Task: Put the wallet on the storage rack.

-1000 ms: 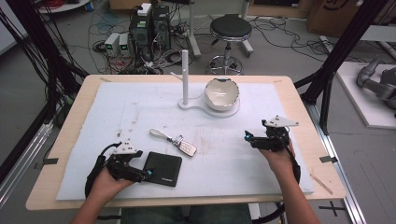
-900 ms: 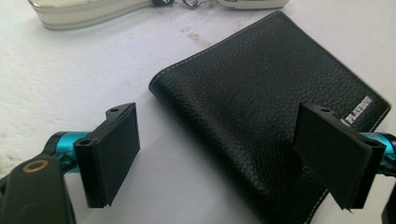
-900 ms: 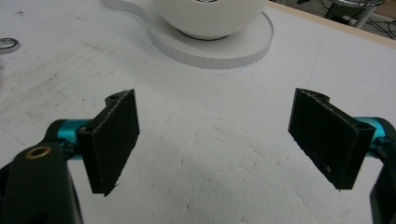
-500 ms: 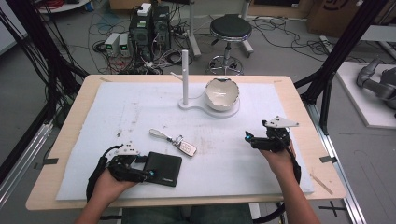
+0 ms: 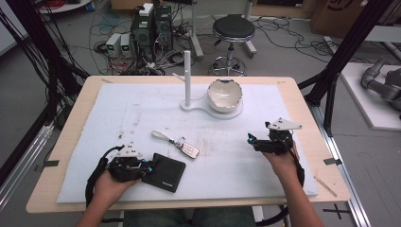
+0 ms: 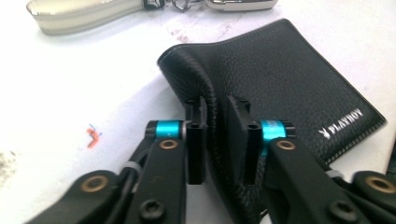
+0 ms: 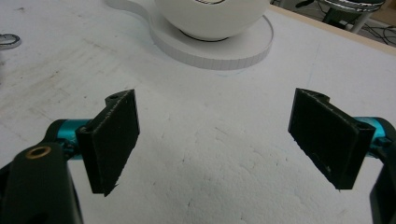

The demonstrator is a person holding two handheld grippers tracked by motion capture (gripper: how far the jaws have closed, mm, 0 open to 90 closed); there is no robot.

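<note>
Black, pebbled leather is clamped between the jaws of the left gripper (image 6: 215, 140): they are closed on the folded spine edge of the wallet (image 6: 289, 107), with one pad on each face of the fold. On the high view, the left gripper (image 5: 127, 165) sits at about 7 o'clock on the white foam mat (image 5: 142, 109), and the wallet (image 5: 165, 171) lies flat just to its 3 o'clock side, printed cover upward. The step in hand appears to be taking hold of the wallet by its spine. To do this well, keep the pads square to the fold and seated deep enough that both leather layers are held; a shallow bite on the rounded edge is likely to slip. Lift slowly and watch for the free cover sagging open. The key fob (image 5: 190, 150) with its pale strap (image 5: 162, 136) lies near the wallet at roughly its 1 o'clock, apart from it; clear it when moving. The right gripper (image 5: 265, 142) is at about 4 o'clock on the mat, jaws wide apart and holding nothing, with bare foam between them in the right gripper view. It is available to steady the far cover. At 12 o'clock stand the white bowl (image 5: 225, 94) on its round base and the upright post (image 5: 187, 75), well apart from both grippers
</note>
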